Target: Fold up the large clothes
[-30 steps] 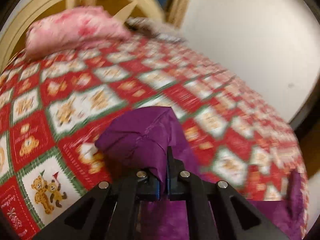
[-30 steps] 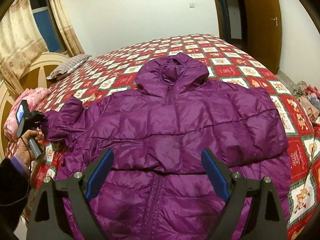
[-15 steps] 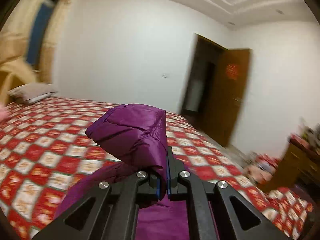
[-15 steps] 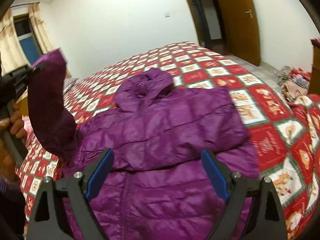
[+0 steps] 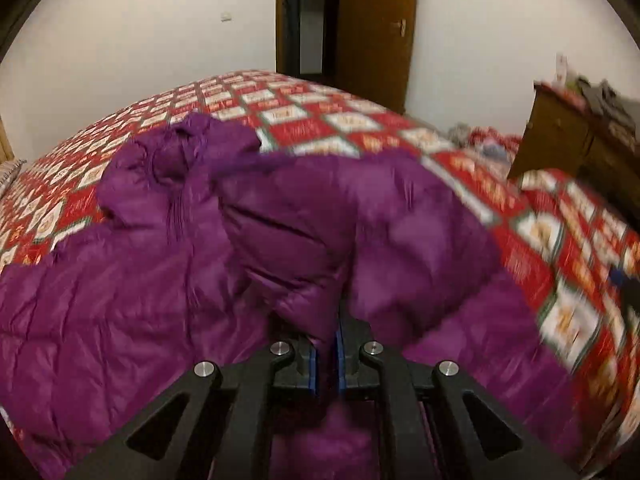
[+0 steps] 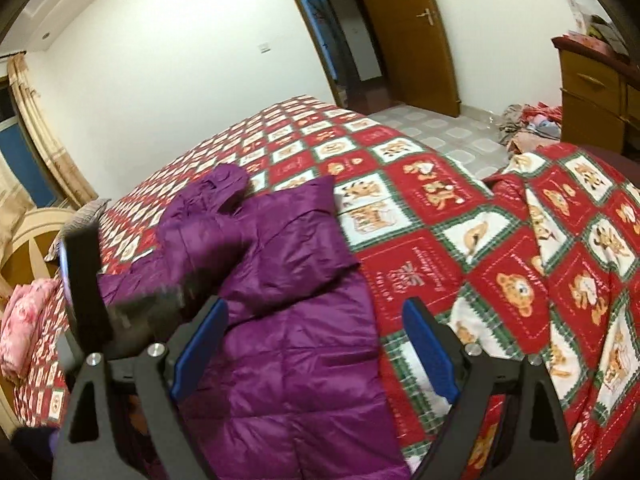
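A purple hooded down jacket (image 5: pixel 120 300) lies front up on the bed, also in the right wrist view (image 6: pixel 296 344). My left gripper (image 5: pixel 326 364) is shut on the cuff of the jacket's left sleeve (image 5: pixel 304 268) and holds it over the jacket's chest. That gripper shows blurred in the right wrist view (image 6: pixel 132 312). The other sleeve (image 6: pixel 304 236) lies folded across the body. My right gripper (image 6: pixel 316 344) is open and empty, above the jacket's lower part.
The bed has a red, white and green bear-pattern quilt (image 6: pixel 500 240). A pink pillow (image 6: pixel 20 320) lies by the headboard. A wooden dresser (image 6: pixel 596 92), a clothes pile on the floor (image 6: pixel 528 128) and an open door (image 6: pixel 404 32) are to the right.
My left gripper has lifted the sleeve cuff off the bed at the left and swung it over onto the jacket's chest. My right gripper has stayed open and shifted right.
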`<state>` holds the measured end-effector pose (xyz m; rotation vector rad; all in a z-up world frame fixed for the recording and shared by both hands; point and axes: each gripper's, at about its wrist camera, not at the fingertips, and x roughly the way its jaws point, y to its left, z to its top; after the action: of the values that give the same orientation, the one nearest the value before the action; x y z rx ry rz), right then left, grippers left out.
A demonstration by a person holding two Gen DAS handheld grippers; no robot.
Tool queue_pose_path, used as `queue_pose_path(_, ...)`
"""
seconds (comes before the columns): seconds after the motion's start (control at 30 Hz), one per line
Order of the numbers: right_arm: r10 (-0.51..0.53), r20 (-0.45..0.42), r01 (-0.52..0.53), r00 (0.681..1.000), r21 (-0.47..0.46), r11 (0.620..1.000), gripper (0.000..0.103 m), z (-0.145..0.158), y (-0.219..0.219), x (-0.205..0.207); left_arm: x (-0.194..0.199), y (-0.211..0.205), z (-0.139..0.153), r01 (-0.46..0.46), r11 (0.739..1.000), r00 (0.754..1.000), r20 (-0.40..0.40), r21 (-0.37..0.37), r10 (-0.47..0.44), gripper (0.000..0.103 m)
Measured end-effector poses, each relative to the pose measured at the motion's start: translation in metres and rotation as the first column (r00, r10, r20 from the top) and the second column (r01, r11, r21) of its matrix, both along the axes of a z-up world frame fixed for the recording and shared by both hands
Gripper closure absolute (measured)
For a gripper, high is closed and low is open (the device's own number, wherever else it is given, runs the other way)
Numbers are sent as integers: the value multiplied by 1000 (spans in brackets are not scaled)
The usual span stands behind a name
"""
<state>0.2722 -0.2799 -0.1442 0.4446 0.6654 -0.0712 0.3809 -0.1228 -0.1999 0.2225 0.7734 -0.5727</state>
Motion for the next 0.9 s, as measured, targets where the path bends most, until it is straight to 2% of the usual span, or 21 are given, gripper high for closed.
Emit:
queue_pose_path(0.17, -14, 28, 14, 1000, -8, 1000, 12, 10, -5, 4, -30, 19, 9, 1, 997, 998, 69, 75, -6, 95)
queue_pose_path(0.23, -5, 45, 6, 999, -21, 1000, 12, 17, -2, 5, -37, 30, 14, -32, 996, 996, 80, 82, 25, 88)
queue_pose_path(0.27, 2, 52, 0, 999, -36, 999, 12, 20, 0, 6, -40, 36, 16, -38, 996, 996, 88, 79, 31, 74)
queue_pose_path(0.3, 8, 59, -5, 998, -51, 999, 12, 23, 3, 8, -42, 39, 17, -33, 997, 994, 104, 76, 25, 53)
queue_pose_path(0.33, 22, 69, -17, 997, -70, 997, 12, 28, 9, 10, -46, 39, 15, -30, 997, 991, 129, 74, 21, 45)
queue_pose_path(0.37, 36, 73, -31, 997, -75, 997, 12, 30, 14, 12, -50, 40, 17, -27, 997, 987, 161, 70, 15, 42)
queue_pose_path(0.4, 50, 73, -45, 996, -71, 996, 12, 32, 18, 14, -51, 39, 17, -15, 998, 987, 164, 63, 5, 42)
queue_pose_path(0.5, 98, 56, -97, 994, -17, 995, 12, 33, 29, 24, -49, 37, 21, 32, 999, 995, 94, 0, -31, 42)
queue_pose_path(0.6, 98, 30, -98, 995, -26, 995, 12, 33, 37, 26, -54, 50, 28, 9, 999, 996, 85, -45, -5, 42)
queue_pose_path(0.67, 115, 22, -115, 993, -36, 993, 12, 33, 42, 26, -58, 74, 31, -33, 995, 997, 66, -90, 39, 42)
queue_pose_path(0.77, 157, 18, -156, 987, -53, 986, 2, 33, 55, 32, -56, 116, 35, -140, 982, 988, 46, -125, 146, 42)
queue_pose_path(0.83, 184, 16, -183, 983, -62, 981, 0, 28, 65, 43, -51, 141, 39, -208, 972, 975, 53, -105, 214, 42)
queue_pose_path(0.9, 166, -47, -170, 985, -91, 981, 0, 16, 71, 60, -45, 165, 45, -271, 959, 957, 80, -80, 278, 42)
